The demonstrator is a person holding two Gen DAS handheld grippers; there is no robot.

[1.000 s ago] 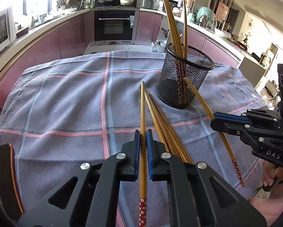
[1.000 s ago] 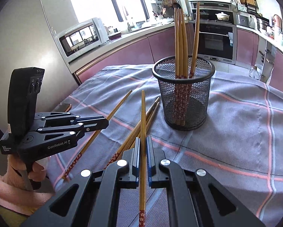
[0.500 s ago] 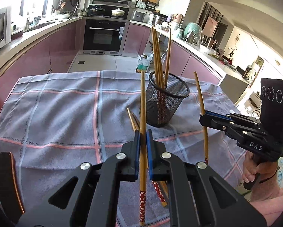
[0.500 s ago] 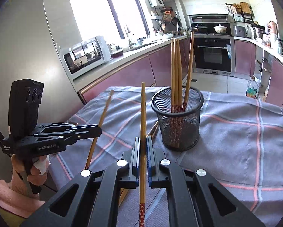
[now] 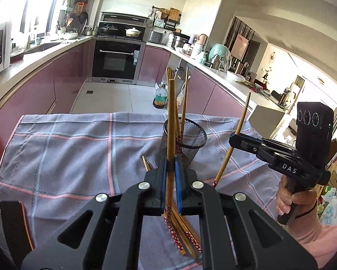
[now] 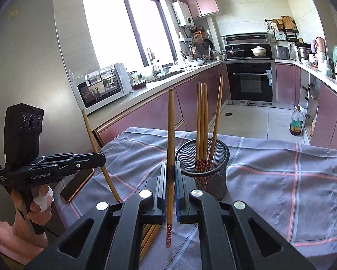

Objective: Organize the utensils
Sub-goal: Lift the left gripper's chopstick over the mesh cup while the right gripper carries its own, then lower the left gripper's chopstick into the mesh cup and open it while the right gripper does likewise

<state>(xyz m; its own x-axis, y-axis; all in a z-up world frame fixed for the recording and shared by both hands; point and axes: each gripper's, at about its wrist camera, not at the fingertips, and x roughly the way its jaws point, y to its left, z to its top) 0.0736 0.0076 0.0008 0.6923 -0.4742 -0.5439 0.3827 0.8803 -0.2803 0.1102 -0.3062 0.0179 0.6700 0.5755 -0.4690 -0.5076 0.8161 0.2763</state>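
Observation:
A black mesh holder stands on the checked cloth with several chopsticks upright in it; it also shows in the right wrist view. My left gripper is shut on a wooden chopstick, held upright above the table, near side of the holder. My right gripper is shut on another chopstick, also upright, left of the holder. Each gripper shows in the other's view: right, left. Several loose chopsticks lie on the cloth below.
A phone lies at the cloth's edge, also in the left wrist view. Kitchen counters, an oven and a microwave surround the table. An oil bottle stands on the floor.
Both grippers have lifted their chopsticks off the cloth and tilted them upright. The holder and table now look farther below.

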